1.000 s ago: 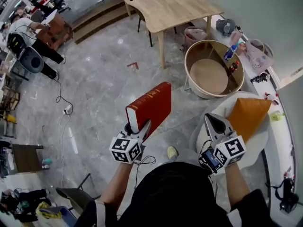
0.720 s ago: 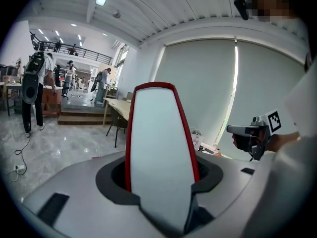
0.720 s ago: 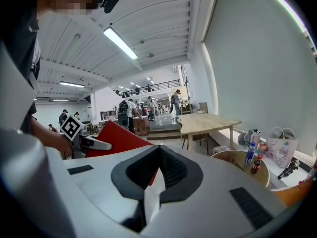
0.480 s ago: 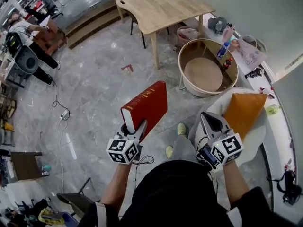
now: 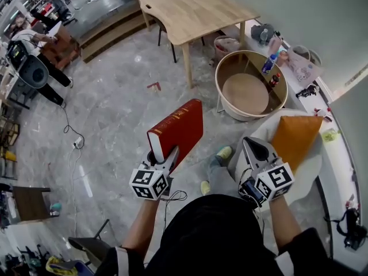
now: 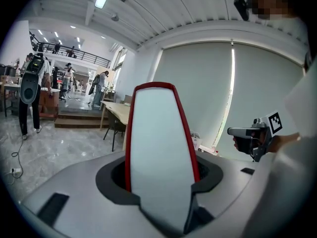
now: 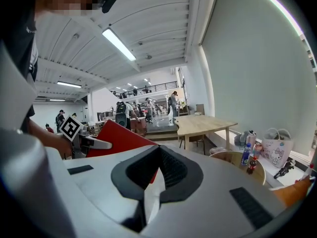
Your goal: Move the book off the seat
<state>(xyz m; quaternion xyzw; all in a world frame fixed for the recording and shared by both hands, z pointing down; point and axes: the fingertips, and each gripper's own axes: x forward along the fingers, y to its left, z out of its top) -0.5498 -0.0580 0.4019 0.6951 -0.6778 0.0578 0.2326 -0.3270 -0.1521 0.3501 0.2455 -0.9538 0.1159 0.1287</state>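
Over the floor (image 5: 115,108), left of the seat (image 5: 313,168) and clear of it, the book (image 5: 181,128) stands tilted in the air. It is held only at its lower end by the left gripper (image 5: 167,157), whose jaws are clamped on its covers. With most of its weight above that grip, it could pivot or slip out and drop during a quick swing. The right gripper (image 5: 253,144) is closed on nothing and gives no support.

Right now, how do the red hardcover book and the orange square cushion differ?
The red hardcover book is held in the air, clamped in the left gripper; the orange square cushion rests on the white seat. The book looks rigid, the cushion soft. Both are roughly rectangular.
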